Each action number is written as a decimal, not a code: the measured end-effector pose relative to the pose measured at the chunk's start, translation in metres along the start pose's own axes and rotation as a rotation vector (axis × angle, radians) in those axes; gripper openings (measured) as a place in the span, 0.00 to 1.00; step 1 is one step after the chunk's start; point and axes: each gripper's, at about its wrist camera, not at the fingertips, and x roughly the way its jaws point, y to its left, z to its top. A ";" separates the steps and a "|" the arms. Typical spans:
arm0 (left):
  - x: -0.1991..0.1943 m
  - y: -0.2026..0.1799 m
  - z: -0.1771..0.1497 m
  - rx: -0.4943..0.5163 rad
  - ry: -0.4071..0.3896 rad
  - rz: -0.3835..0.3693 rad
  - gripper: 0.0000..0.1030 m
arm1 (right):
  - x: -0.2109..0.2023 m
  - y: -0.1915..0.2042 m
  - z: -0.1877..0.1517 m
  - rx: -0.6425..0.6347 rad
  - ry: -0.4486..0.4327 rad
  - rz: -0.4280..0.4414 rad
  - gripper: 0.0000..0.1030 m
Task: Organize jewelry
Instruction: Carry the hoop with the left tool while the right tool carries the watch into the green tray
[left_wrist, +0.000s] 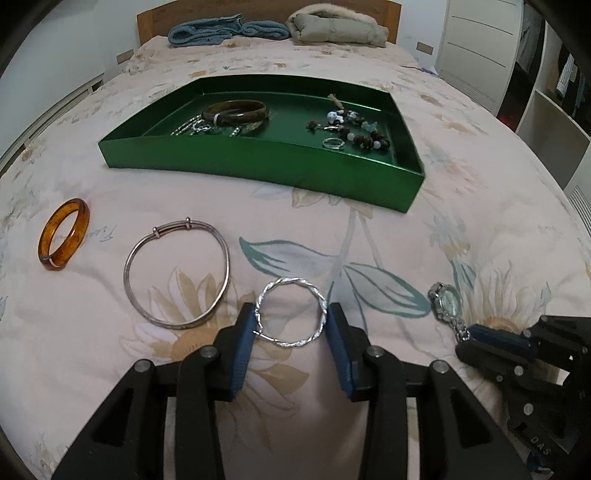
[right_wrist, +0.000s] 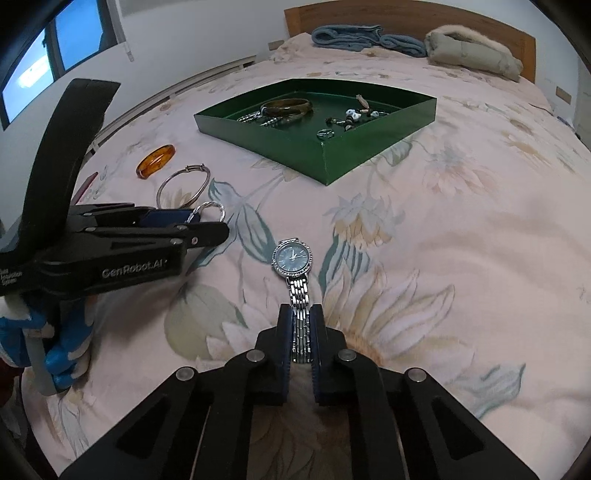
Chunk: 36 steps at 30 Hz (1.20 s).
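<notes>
My left gripper (left_wrist: 291, 313) is shut on a twisted silver bangle (left_wrist: 288, 281) that lies on the flowered bedspread, with a blue pad against each side. To its left lie a plain silver bangle (left_wrist: 188, 222) and an amber bangle (left_wrist: 64, 236). My right gripper (right_wrist: 301, 311) is shut on the metal strap of a silver watch (right_wrist: 293, 256), whose dial lies flat ahead of the fingers. Beyond them, the green tray (left_wrist: 258, 166) holds a dark bangle (left_wrist: 236, 110), silver chains, a ring (left_wrist: 333, 143) and a bead bracelet (left_wrist: 360, 138).
A blue towel (left_wrist: 225, 29) and a folded beige jacket (left_wrist: 336, 24) lie by the wooden headboard. White drawers (left_wrist: 476, 44) stand to the right of the bed. A blue-gloved hand (right_wrist: 62, 354) holds the left gripper (right_wrist: 210, 221), close to the watch's left.
</notes>
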 end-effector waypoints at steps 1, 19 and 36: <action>-0.002 -0.001 -0.002 0.004 -0.002 -0.001 0.35 | -0.002 0.002 -0.002 0.001 -0.002 0.000 0.09; -0.085 -0.006 -0.045 0.006 -0.065 -0.088 0.35 | -0.087 0.030 -0.034 0.081 -0.122 -0.004 0.08; -0.130 0.015 -0.030 0.035 -0.150 -0.121 0.35 | -0.138 0.056 -0.006 0.026 -0.191 -0.062 0.08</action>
